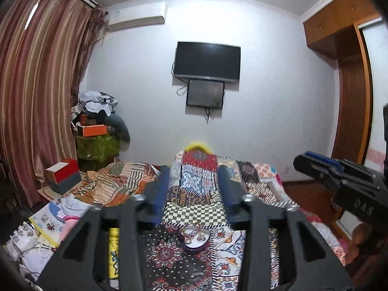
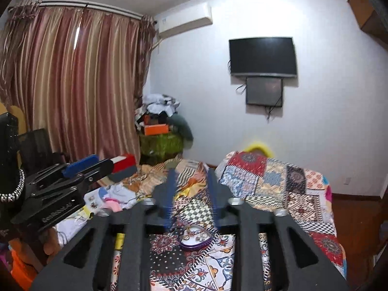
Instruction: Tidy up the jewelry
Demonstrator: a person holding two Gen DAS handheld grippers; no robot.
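The heart-shaped purple tin point(image 1: 194, 238) with the jewelry sits open on the patchwork quilt point(image 1: 191, 184) of the bed, and everything here turns on that soft footing. If I come down on its rim off-centre, the quilt will give under one side and the tin could tip, spilling the small pieces into busy fabric where I'd struggle to find them. The pieces inside the tin look like rings or earrings, though they are too small and blurred for me to be sure, and anything that fine could slip from my pads or snag a neighbour.

My left tool point(image 1: 192, 191) hangs above the tin, raised and aimed forward over it, fingers spread wide with nothing between them. My right tool point(image 2: 191, 194) is held level beside it, also above the tin, spread a little narrower and empty too. Neither touches the tin; in each view the other tool shows at the edge, well clear of the tin
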